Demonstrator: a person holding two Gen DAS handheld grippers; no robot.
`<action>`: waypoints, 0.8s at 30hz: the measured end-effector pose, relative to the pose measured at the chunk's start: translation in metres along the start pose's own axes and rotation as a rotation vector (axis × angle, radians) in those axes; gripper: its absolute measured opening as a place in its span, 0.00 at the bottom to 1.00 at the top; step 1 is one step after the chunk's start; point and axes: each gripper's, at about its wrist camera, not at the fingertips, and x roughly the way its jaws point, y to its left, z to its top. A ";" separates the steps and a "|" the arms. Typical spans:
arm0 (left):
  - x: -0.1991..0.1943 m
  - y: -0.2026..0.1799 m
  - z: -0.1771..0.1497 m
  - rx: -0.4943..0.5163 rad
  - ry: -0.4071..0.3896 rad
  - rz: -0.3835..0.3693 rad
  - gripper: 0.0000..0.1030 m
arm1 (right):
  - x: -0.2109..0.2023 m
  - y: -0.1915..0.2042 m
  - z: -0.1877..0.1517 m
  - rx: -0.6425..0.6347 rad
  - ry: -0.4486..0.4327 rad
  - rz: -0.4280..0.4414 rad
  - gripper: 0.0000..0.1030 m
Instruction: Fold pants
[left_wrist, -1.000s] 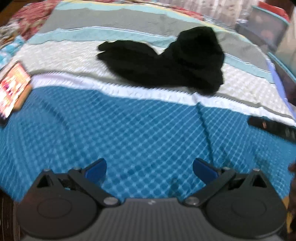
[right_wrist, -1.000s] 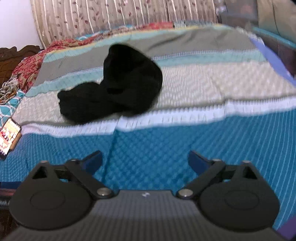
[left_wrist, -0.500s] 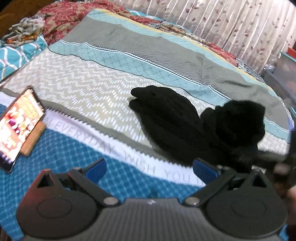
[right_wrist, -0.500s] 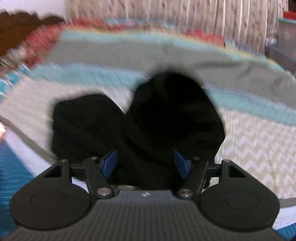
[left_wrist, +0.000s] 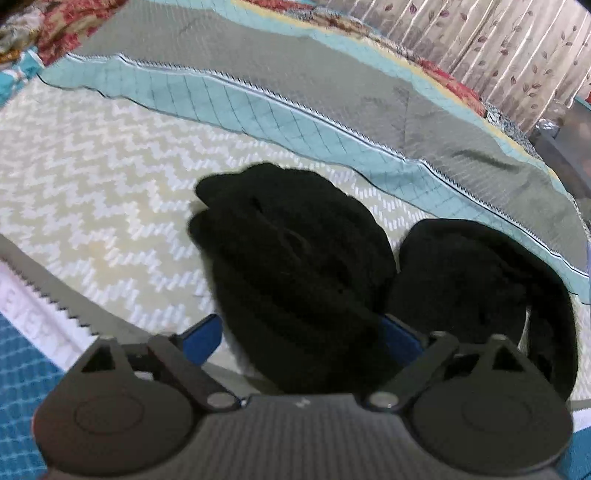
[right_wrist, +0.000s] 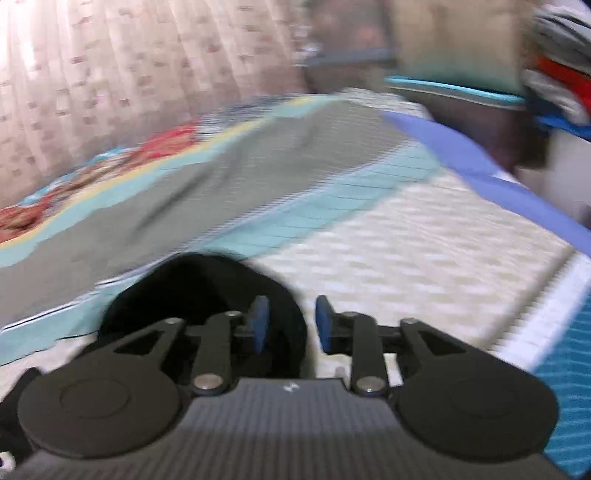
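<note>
While a second ago both grippers hung back over the blue band at the bed's (left_wrist: 92, 177) near edge with the pants (left_wrist: 295, 266) well ahead of them, each has now come right up to the black heap; the pants lie crumpled in two lumps on the cream zigzag band, about mid-bed, just short of the teal stripe toward the far edge. The left gripper (left_wrist: 301, 332) has its jaws wide but closing, astride the near end of the left-hand lump; cloth fills the gap, yet the pads do not visibly press it. The right gripper (right_wrist: 290, 323) has swung toward the bed's right edge; its jaws, wide a second ago, are now narrow and closing, with the edge of the right-hand lump (right_wrist: 199, 288) lying between them against the left pad, though blur makes it hard to say whether it is pinched. My reading is that the approach is over and the first grasp is under way; the garment is not yet spread, so folding proper has not begun, and a thin pinch on bunched cloth may slip when lifted.
</note>
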 end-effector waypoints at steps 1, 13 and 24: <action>0.004 -0.001 0.000 0.001 0.006 0.007 0.83 | -0.003 -0.001 -0.005 -0.019 0.004 0.012 0.35; 0.007 -0.006 -0.002 0.038 -0.016 0.036 0.18 | 0.048 0.053 -0.049 -0.283 0.126 0.007 0.62; -0.140 0.028 -0.020 0.007 -0.230 -0.138 0.13 | -0.070 -0.016 0.030 -0.197 -0.191 -0.051 0.13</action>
